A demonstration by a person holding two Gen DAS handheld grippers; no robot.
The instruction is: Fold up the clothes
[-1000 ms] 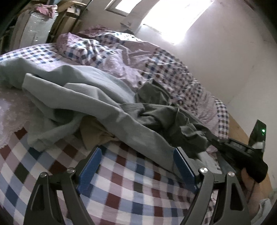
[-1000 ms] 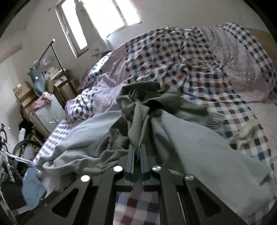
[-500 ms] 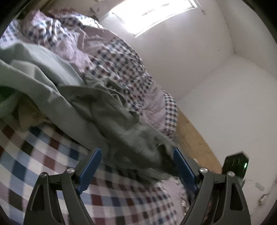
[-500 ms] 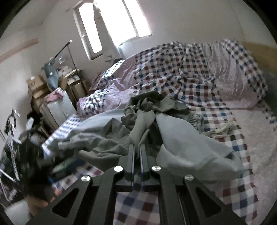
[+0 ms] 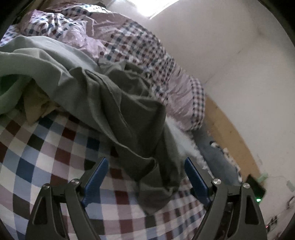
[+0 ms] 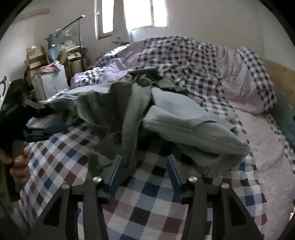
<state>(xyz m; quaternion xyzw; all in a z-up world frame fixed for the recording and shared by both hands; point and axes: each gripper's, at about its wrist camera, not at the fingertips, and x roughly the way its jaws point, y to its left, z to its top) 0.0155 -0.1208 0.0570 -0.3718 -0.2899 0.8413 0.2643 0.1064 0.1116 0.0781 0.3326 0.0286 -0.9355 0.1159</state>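
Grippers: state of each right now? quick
Left gripper: open, dark green garment lies between the fingers, not pinched.
Right gripper: jaws opening, dark green garment hangs by the left finger, not clamped.

Dim, window [image 6: 140, 14] glare, fisheye blur

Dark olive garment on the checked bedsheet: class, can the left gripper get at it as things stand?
Probably yes: the left gripper is open, the dark olive garment hangs between its fingers, and nothing blocks it.
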